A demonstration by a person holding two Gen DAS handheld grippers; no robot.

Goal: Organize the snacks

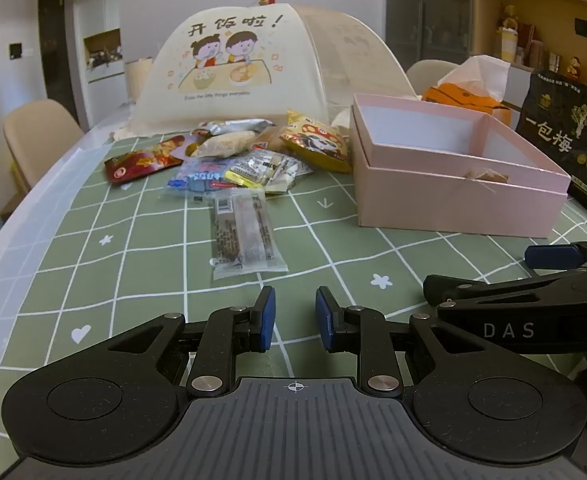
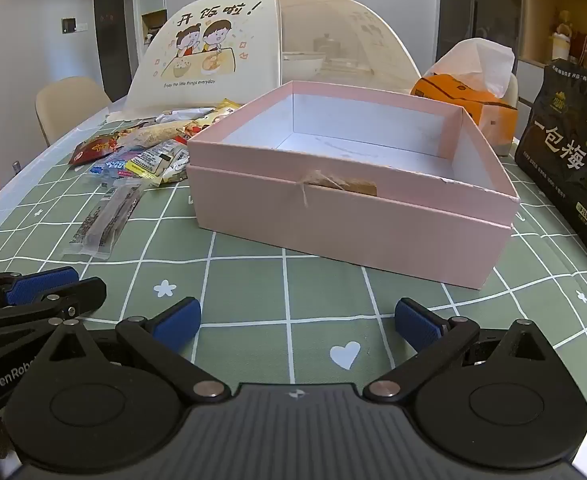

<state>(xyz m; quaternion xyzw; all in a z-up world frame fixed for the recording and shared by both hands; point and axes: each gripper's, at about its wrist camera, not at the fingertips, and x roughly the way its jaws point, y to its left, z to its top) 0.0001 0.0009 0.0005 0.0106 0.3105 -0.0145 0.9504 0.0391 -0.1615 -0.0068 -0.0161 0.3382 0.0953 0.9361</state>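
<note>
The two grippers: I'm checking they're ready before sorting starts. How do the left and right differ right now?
The left gripper has its blue pads drawn near each other with a narrow gap, while the right gripper stands wide open. The left points toward the clear-wrapped snack bar; the right points toward the pink box. Both hold nothing and hover over the green checked tablecloth.

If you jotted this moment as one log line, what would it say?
left gripper: narrow gap, empty | right gripper: wide open, empty | pink box: empty | snack packets: piled left of box
</note>
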